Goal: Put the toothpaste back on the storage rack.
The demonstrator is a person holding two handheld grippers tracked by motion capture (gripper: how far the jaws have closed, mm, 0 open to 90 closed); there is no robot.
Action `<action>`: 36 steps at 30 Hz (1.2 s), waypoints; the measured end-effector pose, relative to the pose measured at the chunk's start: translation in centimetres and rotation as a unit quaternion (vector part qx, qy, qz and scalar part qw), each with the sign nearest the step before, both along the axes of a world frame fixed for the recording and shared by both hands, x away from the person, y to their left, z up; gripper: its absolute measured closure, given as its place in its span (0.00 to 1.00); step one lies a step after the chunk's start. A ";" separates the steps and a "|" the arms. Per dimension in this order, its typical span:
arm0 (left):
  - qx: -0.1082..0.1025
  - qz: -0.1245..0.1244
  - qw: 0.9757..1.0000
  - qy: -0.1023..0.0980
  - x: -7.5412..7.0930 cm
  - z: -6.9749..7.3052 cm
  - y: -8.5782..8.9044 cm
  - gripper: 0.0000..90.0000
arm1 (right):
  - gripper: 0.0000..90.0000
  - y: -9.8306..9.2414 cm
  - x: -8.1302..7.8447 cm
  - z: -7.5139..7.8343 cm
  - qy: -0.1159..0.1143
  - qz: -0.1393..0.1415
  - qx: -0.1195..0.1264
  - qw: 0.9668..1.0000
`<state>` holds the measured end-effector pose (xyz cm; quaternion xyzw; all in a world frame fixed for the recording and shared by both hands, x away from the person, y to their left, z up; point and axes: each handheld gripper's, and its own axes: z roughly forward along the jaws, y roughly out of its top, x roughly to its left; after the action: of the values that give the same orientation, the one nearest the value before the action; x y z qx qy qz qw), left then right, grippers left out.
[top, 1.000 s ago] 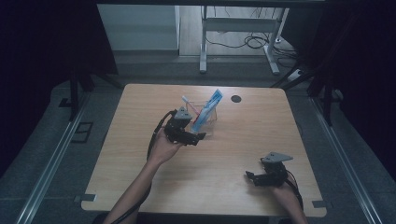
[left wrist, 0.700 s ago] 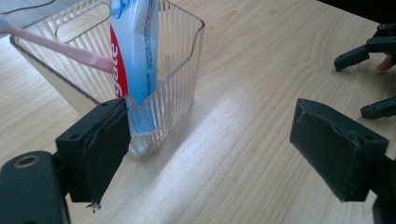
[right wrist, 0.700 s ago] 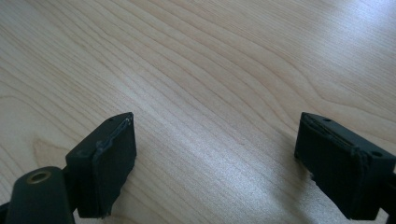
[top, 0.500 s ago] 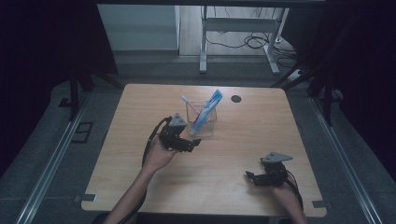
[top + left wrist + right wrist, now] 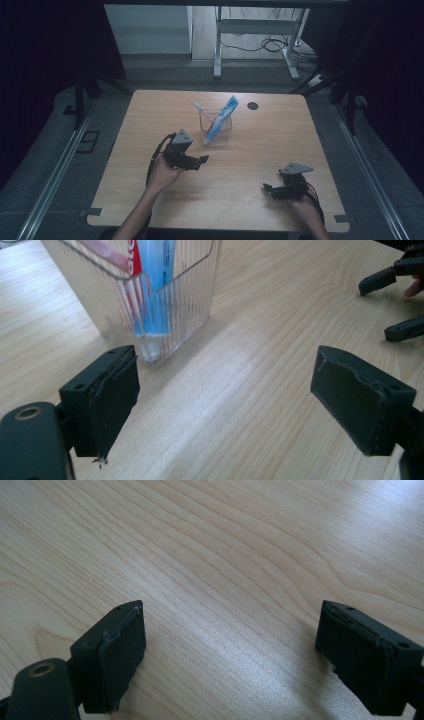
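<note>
High view — worktop [image 5: 150, 200]: pale wood, bearing a clear holder and a small dark round spot [image 5: 253, 105] near the far edge.
High view — clear holder [image 5: 223, 134]: stands upright at mid-worktop, toward the far side; a blue toothpaste tube [image 5: 222, 118] leans in it, its top past the rim, with a toothbrush [image 5: 202, 109] slanting out beside it.
High view — left gripper [image 5: 202, 160]: near the holder on the person's side, apart from it; nothing held.
High view — right gripper [image 5: 267, 189]: low at the near right corner, well apart from the holder.
Left gripper view — jaws: wide apart, nothing between them but bare wood.
Left gripper view — holder [image 5: 192, 295]: ribbed and transparent, just ahead of the jaws; the tube [image 5: 152, 300] stands cap-down inside, next to a red-and-white part I cannot identify for certain.
Left gripper view — other gripper [image 5: 392, 305]: at the upper right, farther off.
Right gripper view — jaws: wide apart over bare wood grain [image 5: 225, 570]; nothing gripped.
Progress — judged: the tube and brush sit in the holder, so the placing looks done; nothing loose lies on the worktop to add, and both grippers are free.
</note>
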<state>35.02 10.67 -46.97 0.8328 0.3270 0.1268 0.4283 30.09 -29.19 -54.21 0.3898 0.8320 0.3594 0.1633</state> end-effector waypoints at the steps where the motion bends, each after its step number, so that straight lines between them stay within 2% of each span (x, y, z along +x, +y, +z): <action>1: 0.001 0.001 1.000 0.001 -0.1 -0.1 0.1 0.14 | 0.14 0.0 0.0 0.0 0.000 0.000 0.000 1.000; 5: 0.006 0.006 1.000 -0.002 -0.6 -0.6 0.7 0.14 | 0.14 0.0 0.0 0.0 0.000 0.000 0.000 1.000; 14: 0.001 0.015 1.000 -0.001 -2.0 -1.8 2.0 0.14 | 0.14 0.0 0.0 0.0 0.001 0.000 0.000 1.000; 22: 0.009 0.020 1.000 0.000 -3.1 -3.2 2.7 0.14 | 0.14 0.0 0.0 0.0 0.001 -0.001 0.000 1.000; 30: 0.010 0.030 0.999 0.012 -4.0 -5.0 3.4 0.14 | 0.14 0.0 0.0 0.0 0.001 -0.001 0.000 1.000; 36: 0.019 0.033 0.999 0.016 -4.5 -5.6 3.7 0.14 | 0.14 0.0 0.0 0.0 0.000 0.000 0.000 1.000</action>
<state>30.53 14.37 -52.57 0.8317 0.3585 0.1336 0.4025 30.09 -29.19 -54.21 0.3894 0.8323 0.3591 0.1634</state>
